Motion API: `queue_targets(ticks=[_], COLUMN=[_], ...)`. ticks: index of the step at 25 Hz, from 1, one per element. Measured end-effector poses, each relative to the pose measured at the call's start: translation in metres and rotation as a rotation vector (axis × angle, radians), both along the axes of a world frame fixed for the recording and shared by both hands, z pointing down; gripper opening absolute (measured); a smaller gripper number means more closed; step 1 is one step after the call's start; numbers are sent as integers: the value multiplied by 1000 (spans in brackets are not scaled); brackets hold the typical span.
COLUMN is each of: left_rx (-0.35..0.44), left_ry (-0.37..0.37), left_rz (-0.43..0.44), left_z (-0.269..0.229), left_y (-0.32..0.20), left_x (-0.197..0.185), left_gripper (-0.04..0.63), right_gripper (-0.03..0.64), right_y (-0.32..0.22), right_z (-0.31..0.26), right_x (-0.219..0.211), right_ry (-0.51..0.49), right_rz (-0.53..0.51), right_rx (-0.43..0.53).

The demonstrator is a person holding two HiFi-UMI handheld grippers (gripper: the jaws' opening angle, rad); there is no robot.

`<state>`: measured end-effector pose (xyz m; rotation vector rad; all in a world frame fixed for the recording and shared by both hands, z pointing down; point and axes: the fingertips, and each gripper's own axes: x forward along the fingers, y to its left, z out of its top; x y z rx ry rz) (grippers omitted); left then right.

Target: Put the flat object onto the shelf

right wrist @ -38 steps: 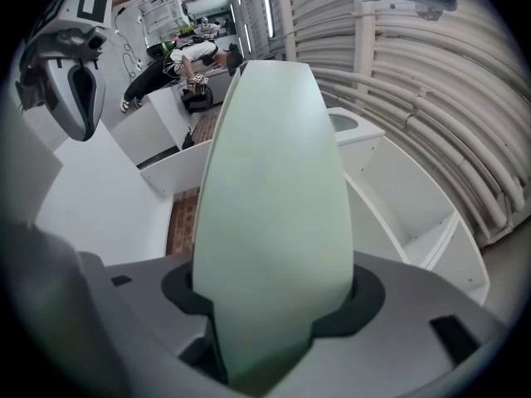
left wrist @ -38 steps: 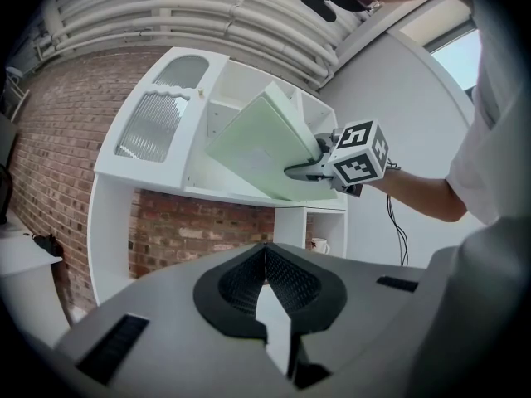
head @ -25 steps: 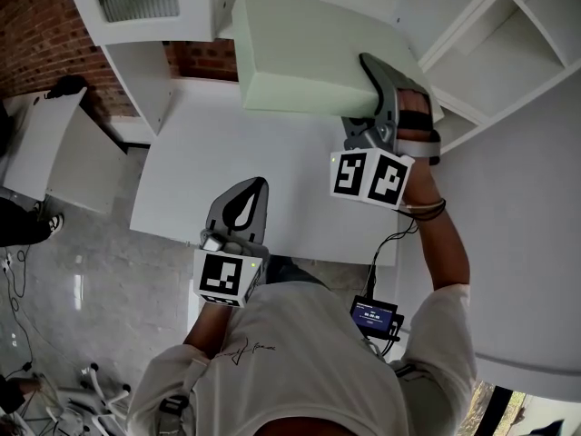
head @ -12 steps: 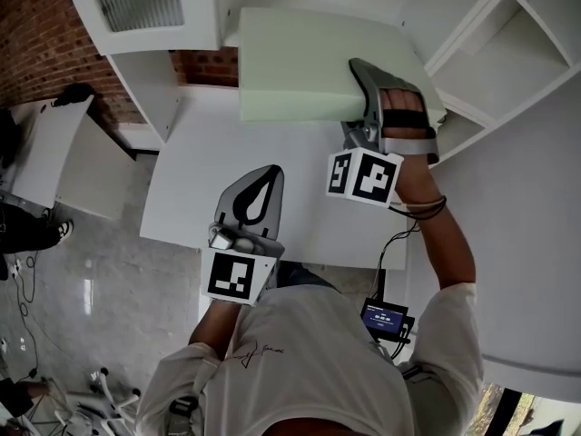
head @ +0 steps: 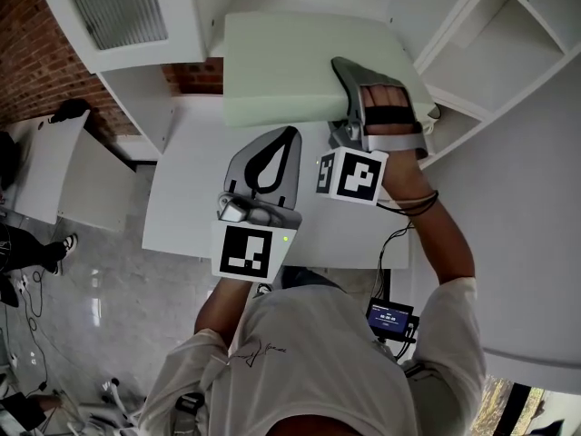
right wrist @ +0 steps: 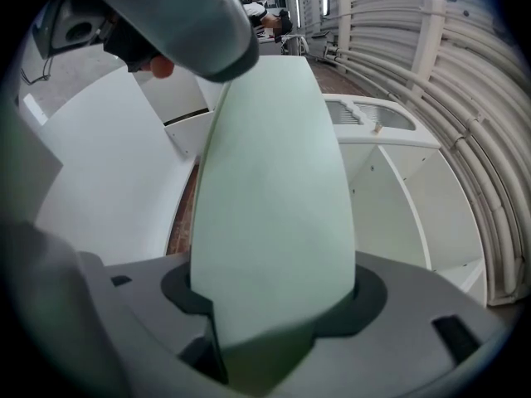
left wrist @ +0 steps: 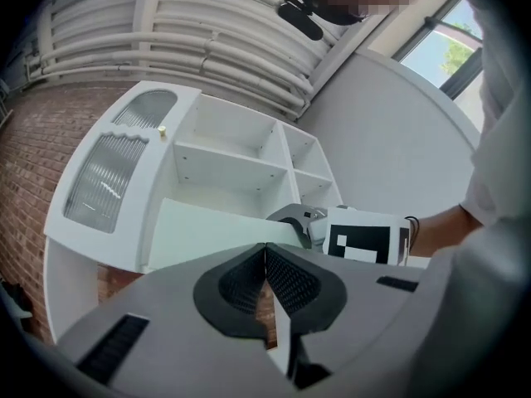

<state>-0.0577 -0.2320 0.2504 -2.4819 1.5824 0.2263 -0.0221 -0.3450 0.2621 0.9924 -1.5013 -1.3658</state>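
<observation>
The right gripper's [right wrist: 274,309] jaws are clamped on the near edge of a pale green panel [right wrist: 274,181], one jaw above it and one below. The panel is thick, smooth and plain, with square edges (foam slab or painted board, I cannot tell which), and it is much wider than the jaws.

In the head view the panel [head: 290,62] is held roughly level above the far edge of the white table [head: 191,189]. Its far side reaches toward the lower opening of the white shelf [head: 508,34]. Whether it rests on a shelf board or hangs clear cannot be made out.

There the right gripper [head: 354,84] covers the panel's near right corner, and its lower jaw is hidden beneath the panel. In the right gripper view the panel fills the middle and blocks much of the shelf [right wrist: 398,189]. In the left gripper view the panel [left wrist: 207,230] shows only as a strip above the jaws.

The right hand [head: 390,107] sits under the gripper's strap, with the forearm stretched forward toward the shelf.

The left gripper [head: 290,136] is just to the left of the right one. Its jaws are closed tip to tip with nothing between them (the left gripper [left wrist: 265,255] view shows the ribbed pads meeting). It points at the panel's near edge from close by, but contact cannot be judged.
</observation>
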Motion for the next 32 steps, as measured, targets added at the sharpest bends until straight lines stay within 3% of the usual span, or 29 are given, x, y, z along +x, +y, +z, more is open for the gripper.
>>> queue_targets(ticks=[10,20,32], left_rx=[2,-6,-23], left_ry=[-19,-11,2], left_rz=[37,-2,-55], left_z=[3,4,7], left_y=[-30,-54,-82], left_x=[23,21,11], left_gripper=[12,13,13], right_gripper=[288,301,305], right_y=[-11,-19,-12], right_z=[5,2,3], right_x=[3,-3,-3], right_ry=[4,3,-36], right_rz=[-32,-128,-219], right_rx=[-1,66,59])
